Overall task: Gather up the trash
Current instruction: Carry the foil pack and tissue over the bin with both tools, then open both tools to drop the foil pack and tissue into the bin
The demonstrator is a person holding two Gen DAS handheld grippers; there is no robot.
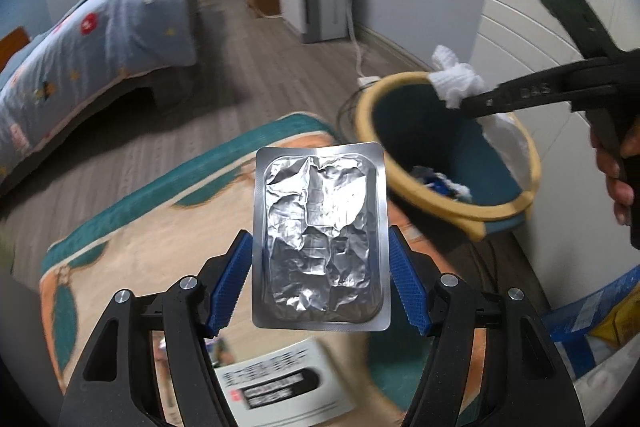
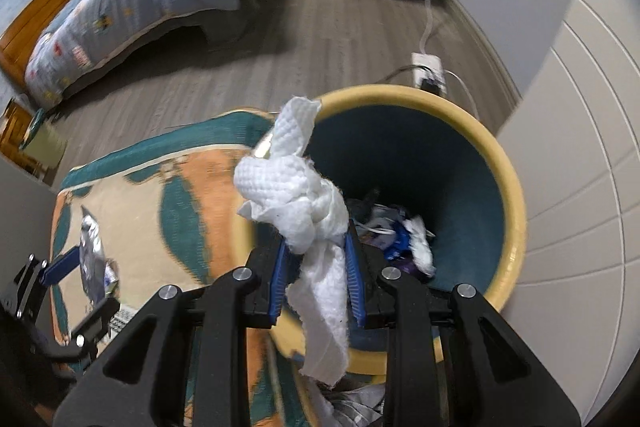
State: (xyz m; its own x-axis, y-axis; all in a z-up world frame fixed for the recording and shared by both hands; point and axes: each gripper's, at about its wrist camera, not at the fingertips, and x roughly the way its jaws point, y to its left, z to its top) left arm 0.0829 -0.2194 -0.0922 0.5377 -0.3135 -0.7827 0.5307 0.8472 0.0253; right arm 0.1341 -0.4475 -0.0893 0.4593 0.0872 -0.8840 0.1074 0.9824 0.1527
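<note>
Foil-backed blister pack (image 1: 320, 239), silver and crumpled, stands upright between the blue pads of my left gripper (image 1: 320, 279), which pinches it by its two long edges above the patterned rug (image 1: 160, 227). My right gripper (image 2: 316, 267) is closed on a wad of white paper towel (image 2: 296, 195); in the right wrist view the wad hangs over the near rim of the yellow-rimmed waste bin (image 2: 508, 187), with a loose tail trailing down outside the bin wall.

Done so far, as I judge it: the bin already holds several scraps, white and blue, at its bottom (image 2: 404, 239), and both current pieces are lifted clear of the floor.

Left to do: I have released neither piece. The towel is nearest the opening and would go in first; the blister pack is beside the bin, not over it, and has to be carried across.

More may remain. A printed white sheet (image 1: 280, 379) lies on the rug below my left gripper, and something crinkled shows under the right one, though blur keeps me from saying whether either is trash.
</note>
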